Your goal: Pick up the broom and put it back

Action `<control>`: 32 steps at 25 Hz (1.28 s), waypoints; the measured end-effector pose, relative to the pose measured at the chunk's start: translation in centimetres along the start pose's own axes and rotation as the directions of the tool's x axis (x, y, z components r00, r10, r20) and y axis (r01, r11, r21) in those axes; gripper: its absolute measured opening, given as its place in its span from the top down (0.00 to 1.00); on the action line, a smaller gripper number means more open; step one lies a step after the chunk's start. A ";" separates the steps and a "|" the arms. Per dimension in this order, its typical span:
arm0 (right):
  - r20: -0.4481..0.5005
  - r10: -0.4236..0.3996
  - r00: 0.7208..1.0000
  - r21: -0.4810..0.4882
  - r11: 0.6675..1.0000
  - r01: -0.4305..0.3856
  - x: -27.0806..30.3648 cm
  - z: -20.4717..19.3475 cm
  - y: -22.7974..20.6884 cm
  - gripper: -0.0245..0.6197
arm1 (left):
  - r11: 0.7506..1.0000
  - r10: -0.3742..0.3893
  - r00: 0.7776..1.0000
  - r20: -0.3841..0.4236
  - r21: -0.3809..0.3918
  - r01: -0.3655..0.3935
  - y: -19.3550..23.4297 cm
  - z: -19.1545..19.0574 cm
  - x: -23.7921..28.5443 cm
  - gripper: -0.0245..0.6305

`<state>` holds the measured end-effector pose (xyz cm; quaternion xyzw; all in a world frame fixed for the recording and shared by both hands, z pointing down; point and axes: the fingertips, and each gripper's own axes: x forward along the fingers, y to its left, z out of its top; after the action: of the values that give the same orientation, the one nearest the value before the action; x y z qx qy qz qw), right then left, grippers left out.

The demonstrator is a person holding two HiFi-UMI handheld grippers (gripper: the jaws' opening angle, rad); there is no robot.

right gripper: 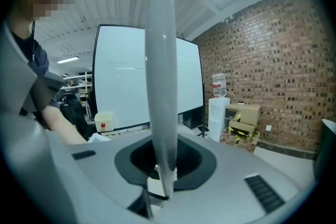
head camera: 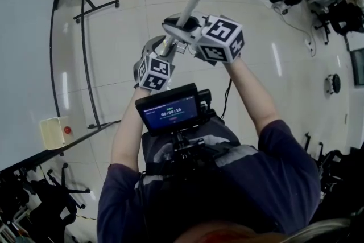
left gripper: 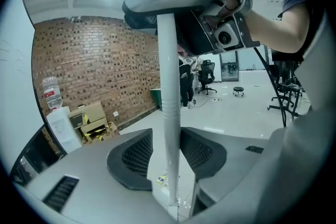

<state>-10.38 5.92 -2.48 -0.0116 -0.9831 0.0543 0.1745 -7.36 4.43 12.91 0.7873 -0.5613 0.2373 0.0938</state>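
In its own view my left gripper (left gripper: 167,139) stands spread around the broom handle (left gripper: 168,86). Only the right gripper view shows me the right gripper (right gripper: 163,157) pinching it.

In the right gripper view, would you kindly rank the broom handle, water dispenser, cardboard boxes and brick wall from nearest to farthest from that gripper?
1. The broom handle, between the fingers.
2. The water dispenser and cardboard boxes, right of centre: too close to call.
3. The brick wall, behind both, far right.
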 end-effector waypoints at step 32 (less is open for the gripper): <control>0.268 0.192 0.944 0.233 0.938 -0.256 -6.4 -3.8 -2.0 0.87 | 0.922 0.383 0.830 -0.405 0.228 -0.314 -1.5 -1.4 -0.5 0.83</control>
<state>-3.12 4.08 -0.93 -0.0941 -0.9730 0.2056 0.0466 -6.50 5.93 14.07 0.6015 -0.6396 0.4649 0.1135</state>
